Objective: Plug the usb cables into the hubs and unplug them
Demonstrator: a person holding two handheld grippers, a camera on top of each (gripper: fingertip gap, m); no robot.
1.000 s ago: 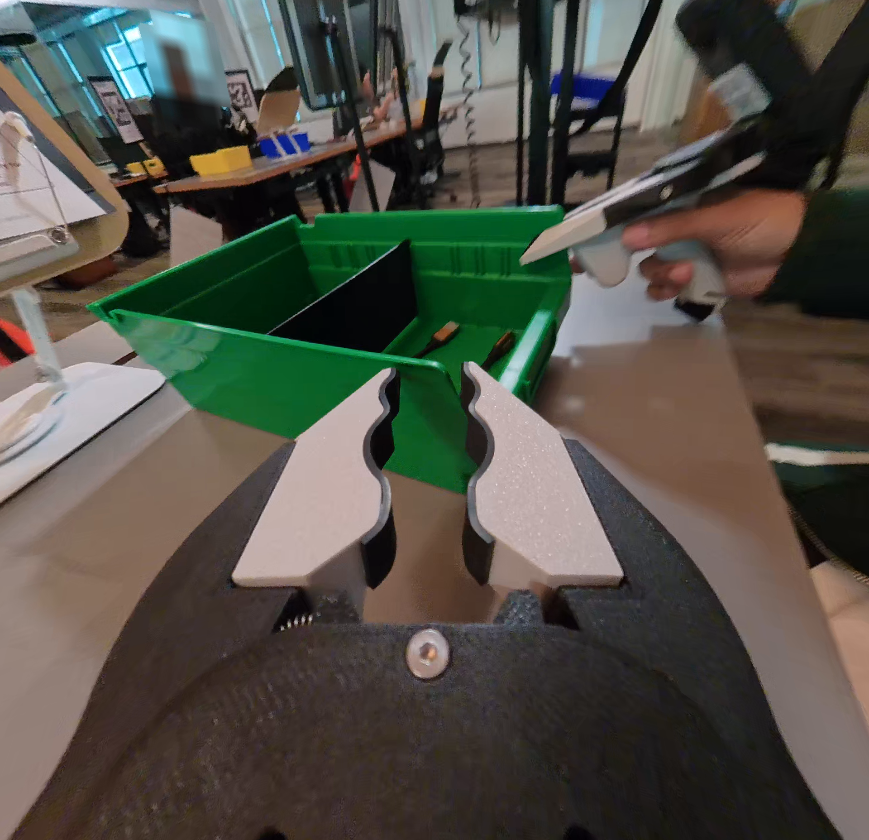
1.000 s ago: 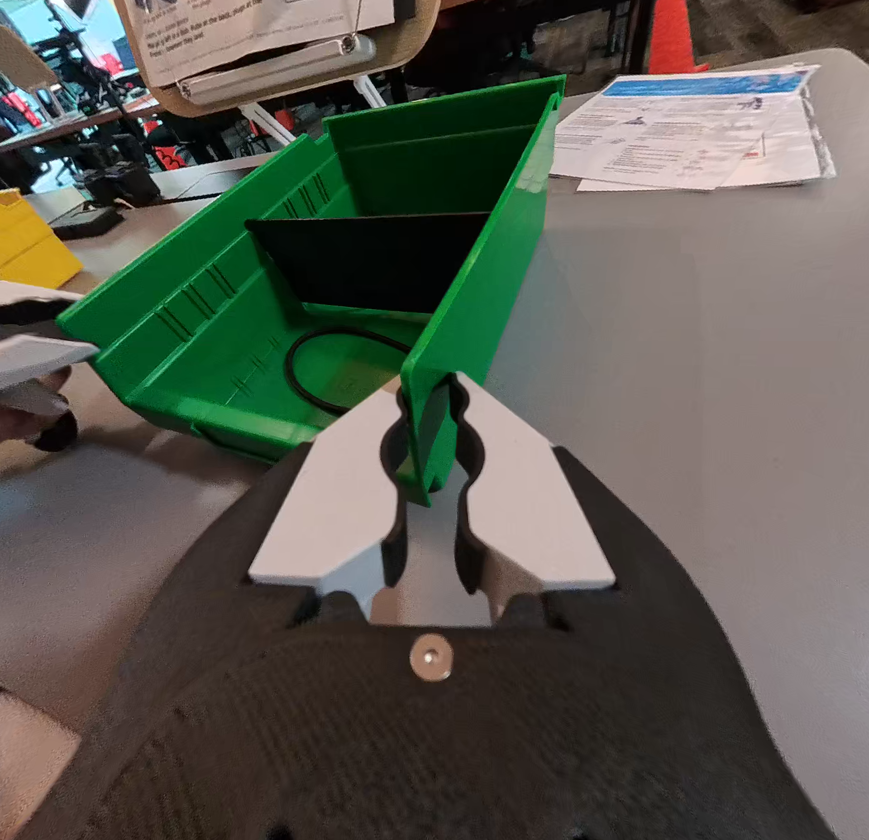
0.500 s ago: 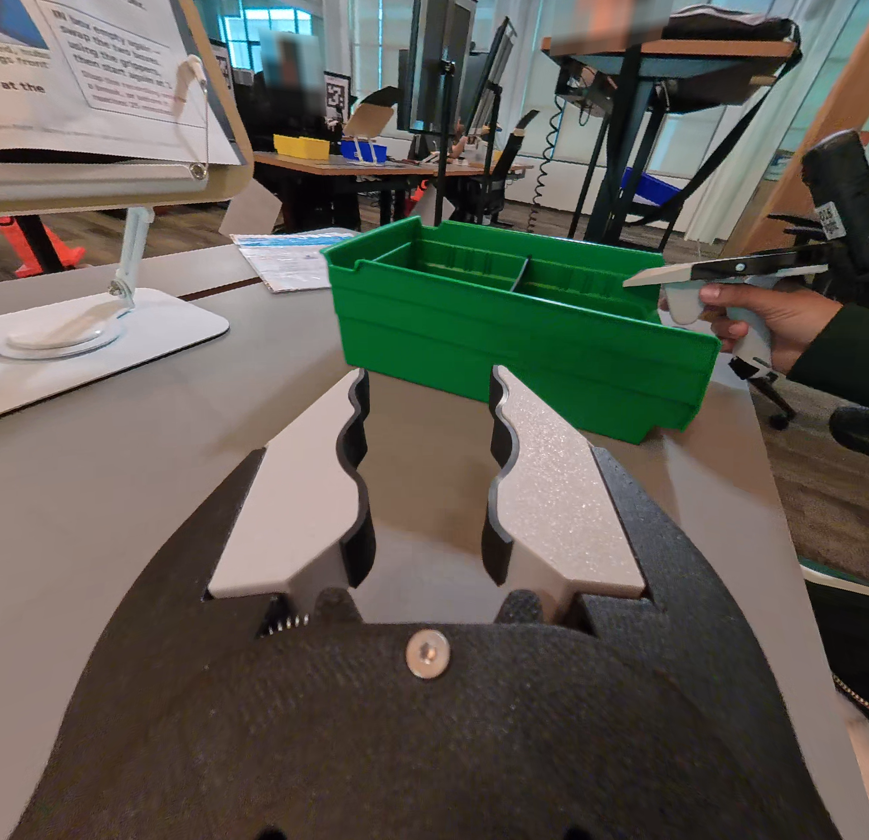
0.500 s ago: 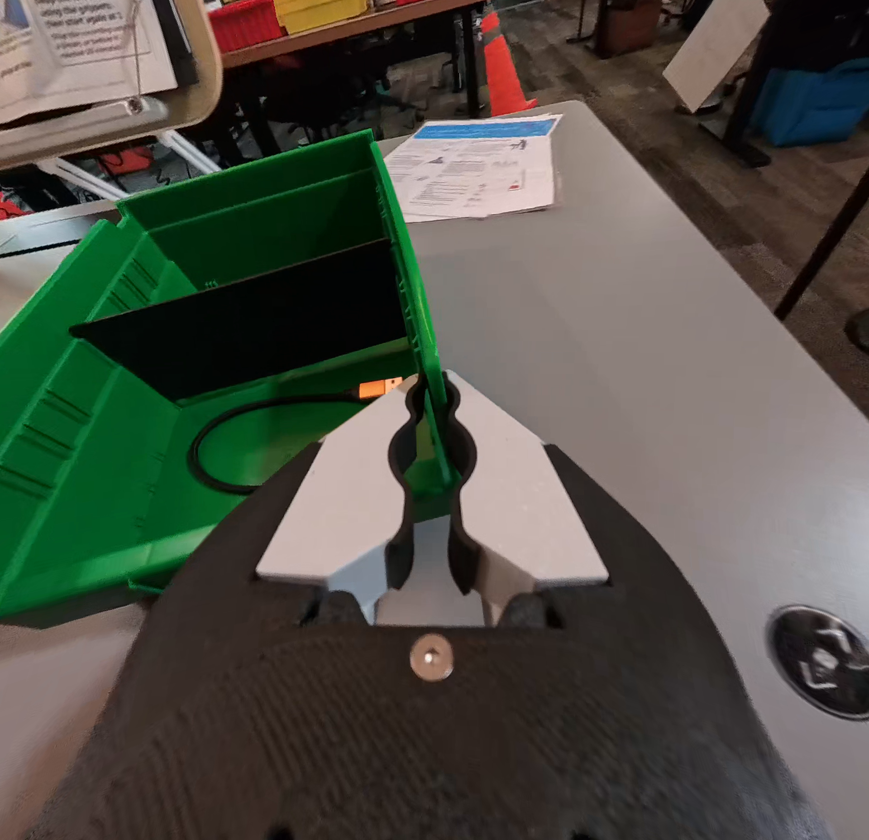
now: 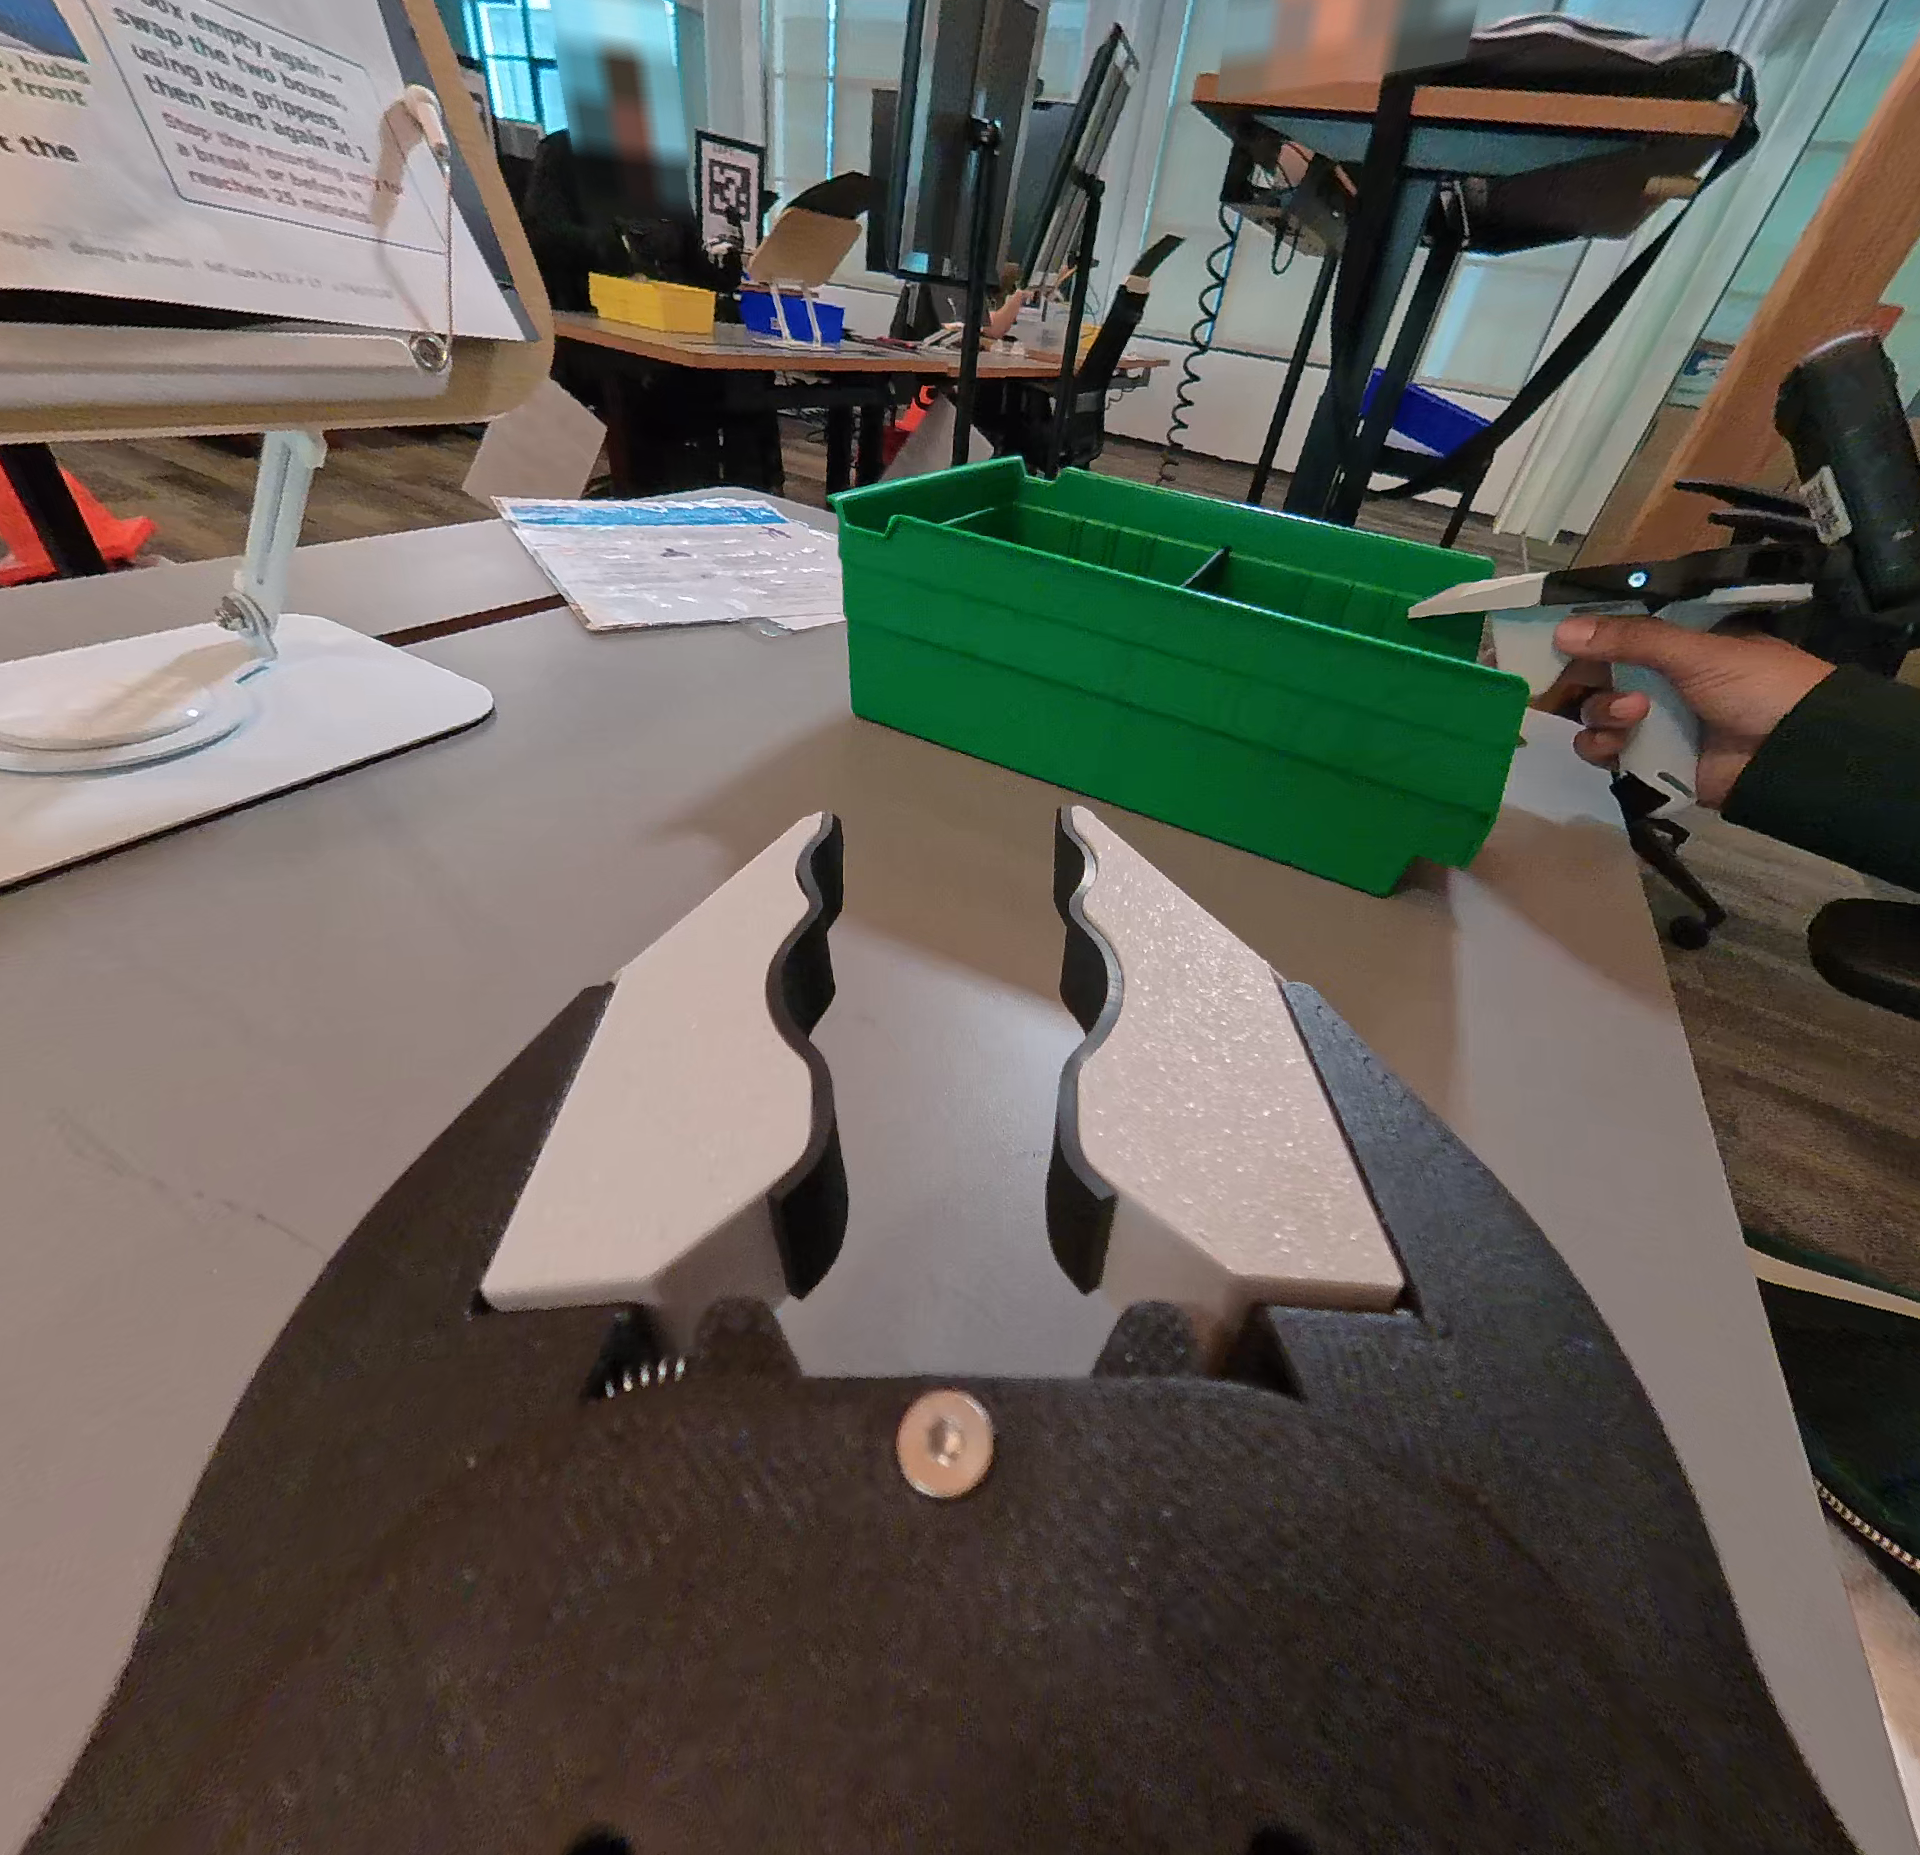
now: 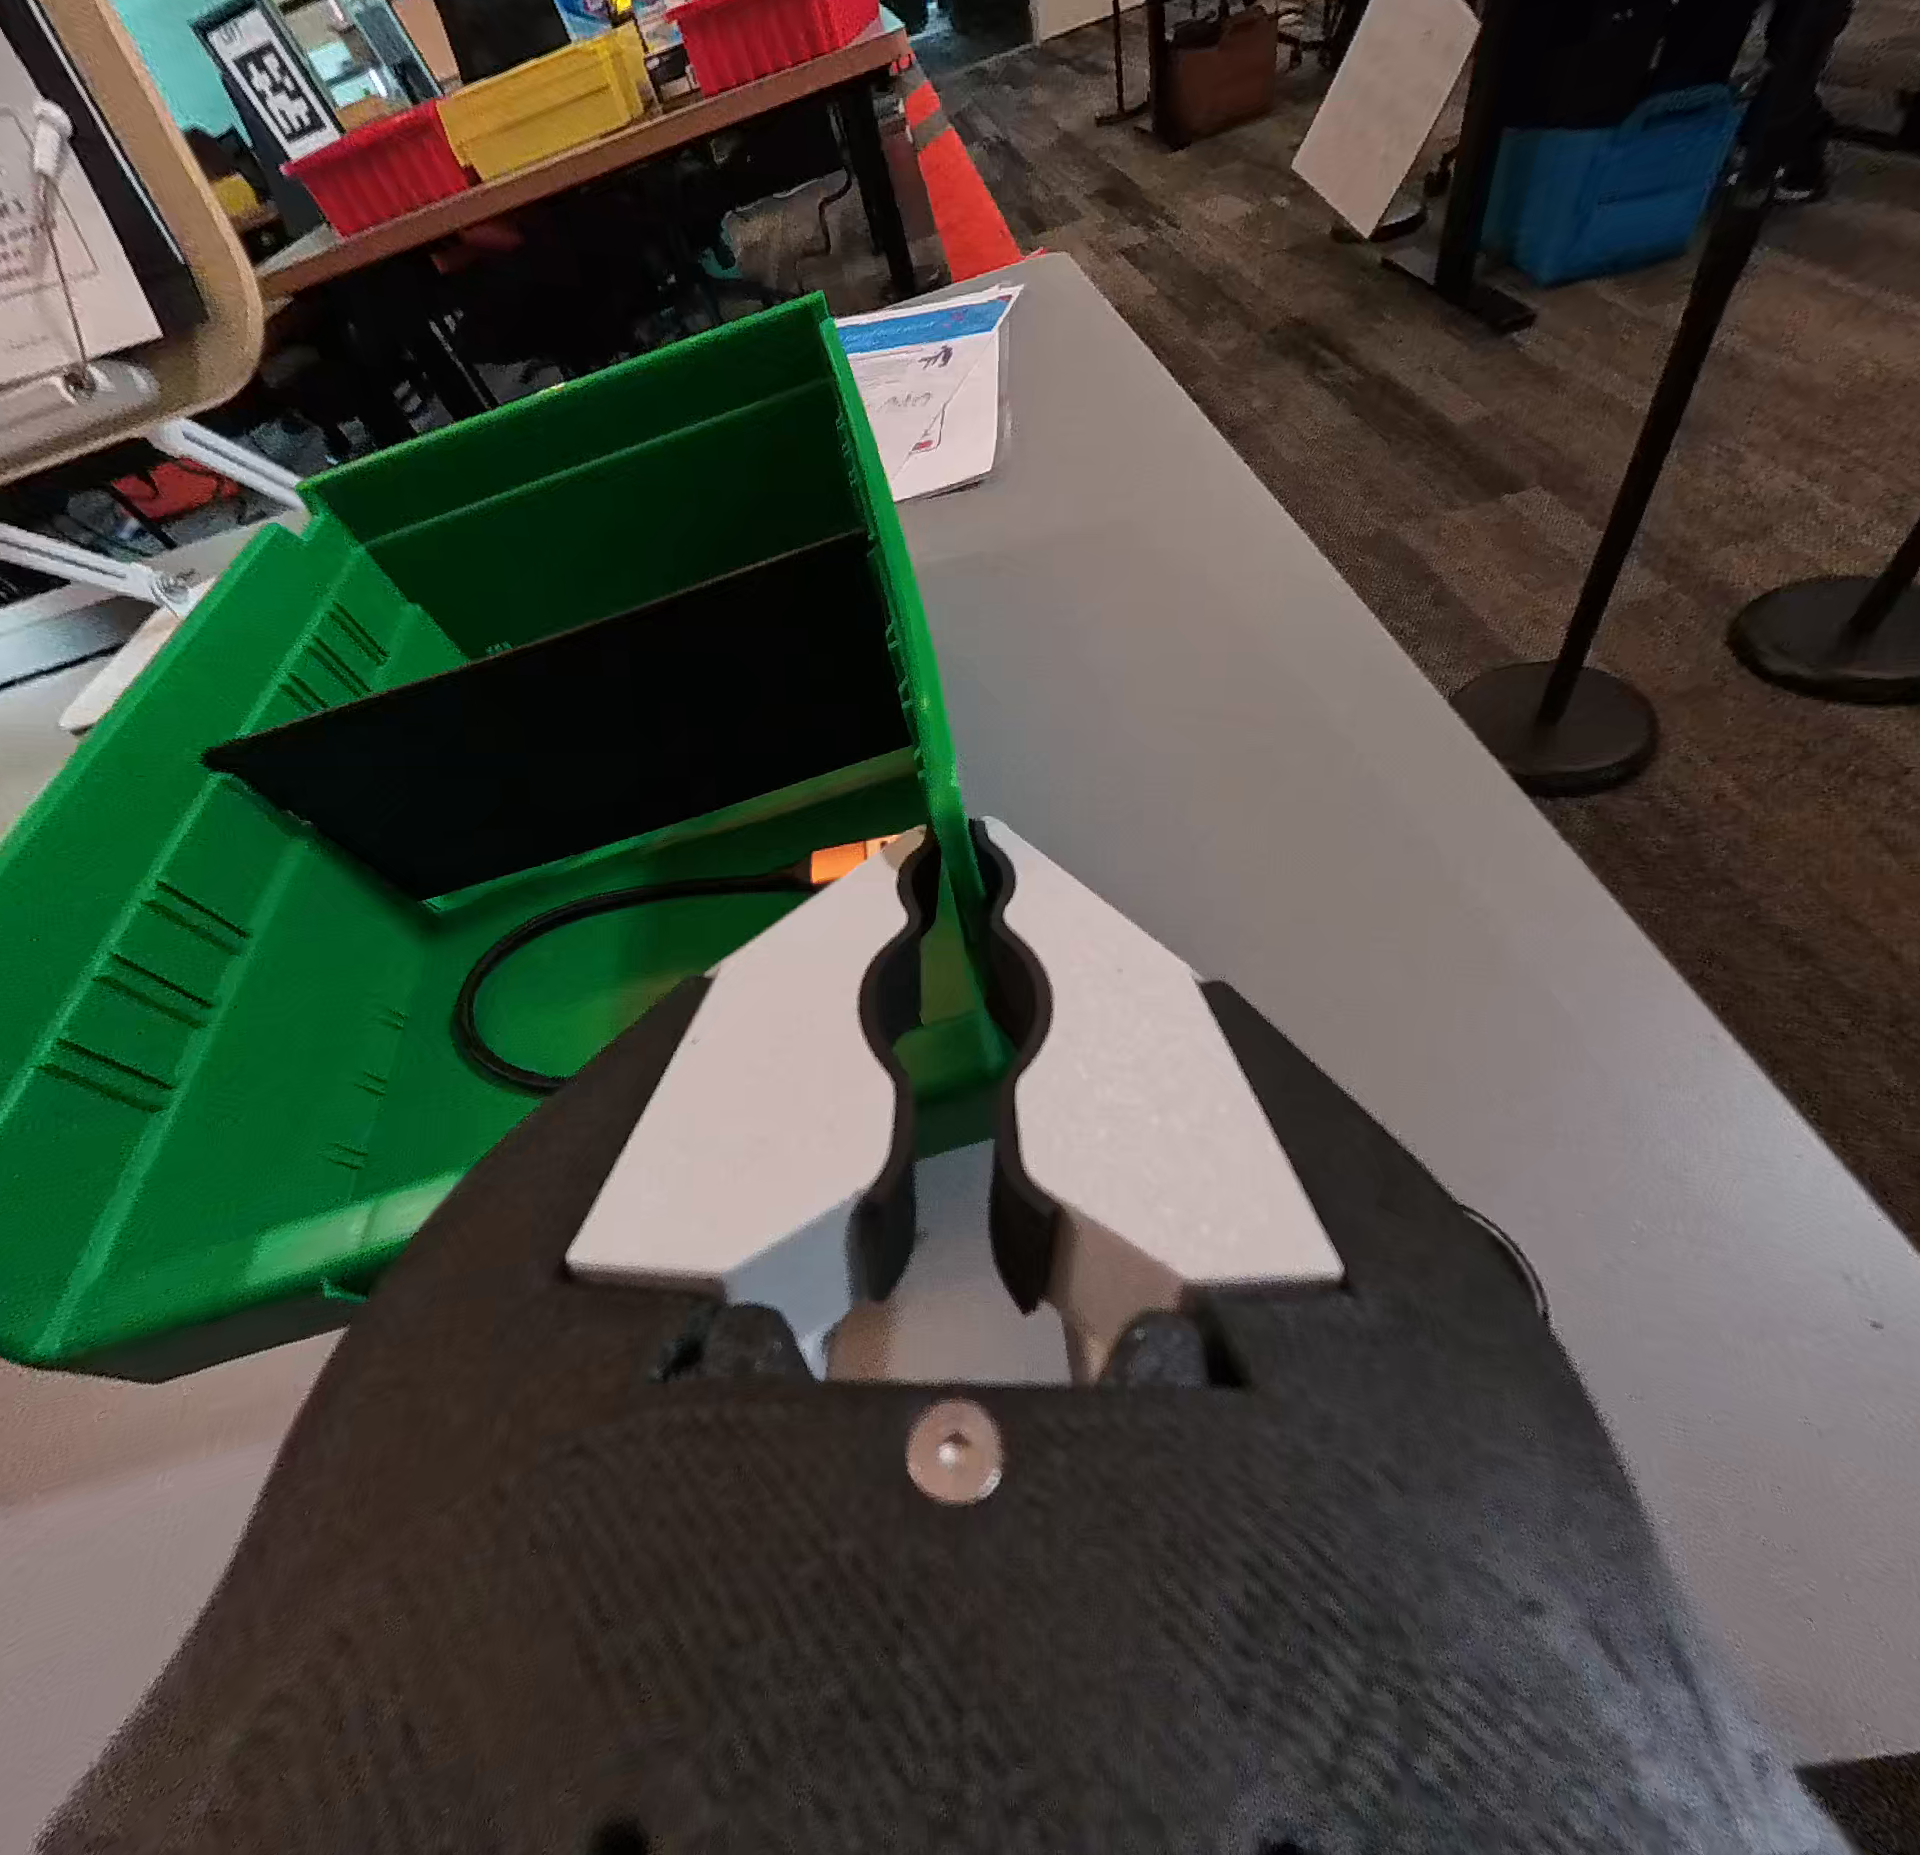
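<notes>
Clamping green bin (image 6: 312, 974) wall, right hand-held gripper (image 6: 951, 849), cable (image 6: 582, 912) just beside

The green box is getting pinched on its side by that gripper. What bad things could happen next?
The right gripper is shut on one thin wall of the green box, so the box could tip or slip free. The black cable lies loose inside and might slide about. The left gripper is open, away from the box, so it gives no support.

printed sheet (image 5: 208, 122) on stand, leaflets (image 5: 675, 558) on table
</notes>
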